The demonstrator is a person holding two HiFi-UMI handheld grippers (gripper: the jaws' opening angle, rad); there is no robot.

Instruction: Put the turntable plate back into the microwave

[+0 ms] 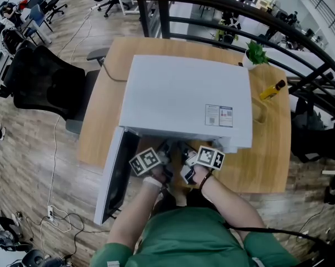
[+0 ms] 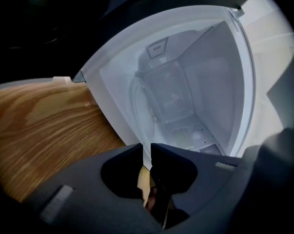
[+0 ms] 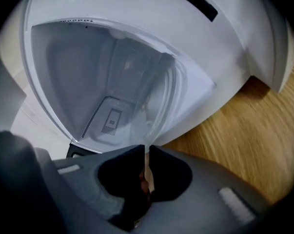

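The white microwave [image 1: 184,99] stands on the wooden table [image 1: 270,160], its door [image 1: 114,177] swung open to the left. Both grippers reach into its mouth, side by side. In the left gripper view the clear glass turntable plate [image 2: 159,106] stands tilted inside the cavity, and my left gripper [image 2: 146,152] is shut on its near rim. In the right gripper view the same plate [image 3: 159,96] runs up from my right gripper [image 3: 147,152], which pinches its edge. From the head view the plate is hidden under the microwave's top; only the left gripper [image 1: 166,150] and right gripper [image 1: 186,151] show.
A small potted plant [image 1: 256,53] and a yellow bottle [image 1: 273,89] sit on the table right of the microwave. A black office chair [image 1: 42,85] stands at the left. A dark railing [image 1: 239,15] runs behind the table.
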